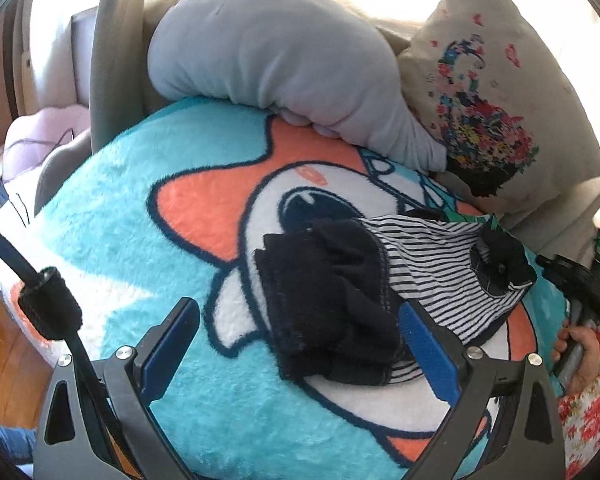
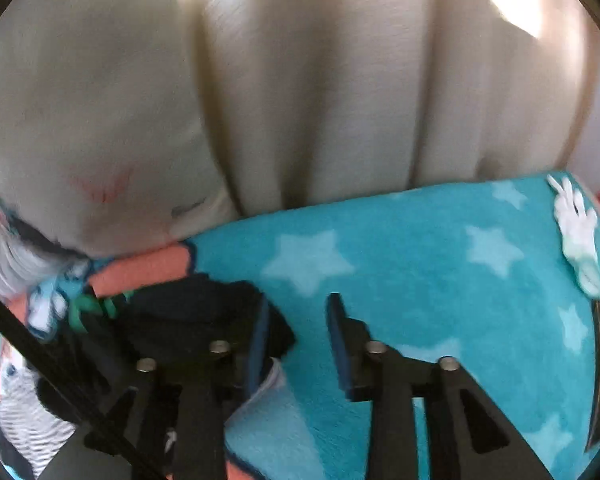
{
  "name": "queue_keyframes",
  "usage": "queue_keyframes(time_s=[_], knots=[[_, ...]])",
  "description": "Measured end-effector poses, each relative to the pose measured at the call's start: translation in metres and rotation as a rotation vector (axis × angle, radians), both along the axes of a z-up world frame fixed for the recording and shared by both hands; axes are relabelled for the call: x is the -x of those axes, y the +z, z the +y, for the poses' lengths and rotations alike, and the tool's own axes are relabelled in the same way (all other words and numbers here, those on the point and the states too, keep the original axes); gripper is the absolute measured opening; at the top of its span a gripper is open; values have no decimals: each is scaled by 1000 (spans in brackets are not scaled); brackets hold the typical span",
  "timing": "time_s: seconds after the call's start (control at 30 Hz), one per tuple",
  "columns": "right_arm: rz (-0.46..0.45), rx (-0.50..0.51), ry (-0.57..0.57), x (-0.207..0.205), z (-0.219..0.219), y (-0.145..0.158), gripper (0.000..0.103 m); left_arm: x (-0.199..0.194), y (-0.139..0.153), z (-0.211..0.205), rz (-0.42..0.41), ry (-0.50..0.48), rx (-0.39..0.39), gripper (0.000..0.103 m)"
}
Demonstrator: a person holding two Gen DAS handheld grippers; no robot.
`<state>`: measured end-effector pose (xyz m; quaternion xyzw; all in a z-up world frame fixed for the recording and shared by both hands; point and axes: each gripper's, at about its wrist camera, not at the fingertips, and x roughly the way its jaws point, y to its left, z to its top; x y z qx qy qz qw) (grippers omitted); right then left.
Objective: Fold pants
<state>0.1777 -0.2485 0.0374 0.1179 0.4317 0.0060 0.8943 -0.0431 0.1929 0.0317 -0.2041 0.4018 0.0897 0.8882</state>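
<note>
The pants [image 1: 432, 272], white with thin black stripes and black cuffs, lie crumpled on a fluffy turquoise cartoon blanket [image 1: 140, 216]. A bunched black part [image 1: 332, 300] lies near my left gripper [image 1: 300, 332], which is open and empty, its right finger [image 1: 424, 344] beside the black fabric. In the right wrist view the right gripper [image 2: 298, 332] is open and empty over the blanket [image 2: 420, 280]; a black part of the pants [image 2: 204, 312] lies by its left finger. The right gripper also shows in the left wrist view [image 1: 580, 280], in a hand.
A grey plush cushion [image 1: 268, 60] and a beige flower-print pillow [image 1: 496, 80] lie at the back of the blanket. A beige curtain or cover [image 2: 300, 100] hangs behind the blanket's far edge. Wooden floor [image 1: 0, 352] shows at the left.
</note>
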Motion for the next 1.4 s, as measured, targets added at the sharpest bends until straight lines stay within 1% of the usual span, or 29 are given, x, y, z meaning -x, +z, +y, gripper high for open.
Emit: queue_keyframes(time_s=[0.03, 0.07, 0.13, 0.17, 0.27, 0.33, 0.43, 0.47, 0.5, 0.57, 0.63, 0.67, 0.7, 0.73, 0.77, 0.8, 0.83, 0.87, 0.97, 1.07, 1.17, 1.23, 1.27, 1.3, 1.33, 1.37, 1.4], knots=[[-21, -63, 41, 10, -2, 6, 69, -2, -3, 2, 8, -2, 10, 100], [-28, -92, 75, 13, 4, 11, 74, -3, -6, 3, 15, -7, 20, 100], [-32, -120, 155, 21, 17, 15, 75, -8, -11, 3, 25, -27, 52, 100], [-23, -117, 197, 27, 29, 15, 75, -11, -14, 3, 30, -42, 71, 100], [23, -102, 261, 38, 55, 6, 77, -19, -22, 0, 44, -91, 124, 100], [59, -94, 252, 36, 60, -7, 77, -26, -26, -4, 55, -118, 135, 100], [121, -138, 225, 28, 67, -32, 77, -34, -30, -10, 66, -146, 130, 100], [125, -158, 221, 24, 61, -39, 78, -37, -29, -14, 66, -159, 125, 100], [101, -164, 208, 23, 63, -39, 80, -40, -29, -17, 76, -168, 121, 100], [91, -219, 191, 20, 63, -40, 81, -44, -29, -18, 93, -157, 97, 94], [76, -261, 163, 17, 62, -40, 80, -48, -27, -18, 110, -135, 55, 62], [73, -279, 164, 14, 62, -37, 80, -49, -26, -17, 115, -132, 45, 56], [71, -302, 164, 12, 62, -36, 68, -50, -26, -15, 115, -134, 56, 47], [79, -357, 173, 10, 61, -38, 41, -51, -25, -10, 116, -136, 76, 43], [91, -390, 182, 9, 59, -38, 31, -52, -25, -6, 118, -140, 94, 42], [91, -424, 184, 11, 56, -37, 26, -53, -24, -3, 120, -146, 107, 40], [75, -425, 184, 15, 55, -32, 25, -54, -23, -1, 121, -150, 112, 38], [64, -425, 190, 18, 56, -27, 19, -56, -21, 2, 125, -158, 116, 38], [24, -454, 208, 40, 50, -5, 17, -62, -15, 5, 134, -170, 114, 37], [-11, -487, 230, 67, 44, 16, 15, -66, -3, 11, 122, -184, 95, 36], [-40, -510, 232, 101, 36, 30, 15, -68, 8, 16, 114, -203, 65, 36], [-47, -483, 209, 118, 30, 30, 15, -66, 9, 19, 121, -213, 55, 37], [-51, -437, 180, 127, 23, 28, 18, -65, 5, 20, 130, -213, 53, 38], [-56, -367, 150, 135, 18, 27, 27, -62, 0, 21, 144, -209, 55, 39], [-66, -312, 127, 140, 16, 26, 34, -61, -5, 21, 155, -203, 57, 40], [-86, -255, 105, 146, 13, 27, 46, -59, -11, 21, 168, -194, 61, 41], [-108, -220, 92, 150, 14, 30, 51, -56, -17, 24, 178, -184, 72, 43]])
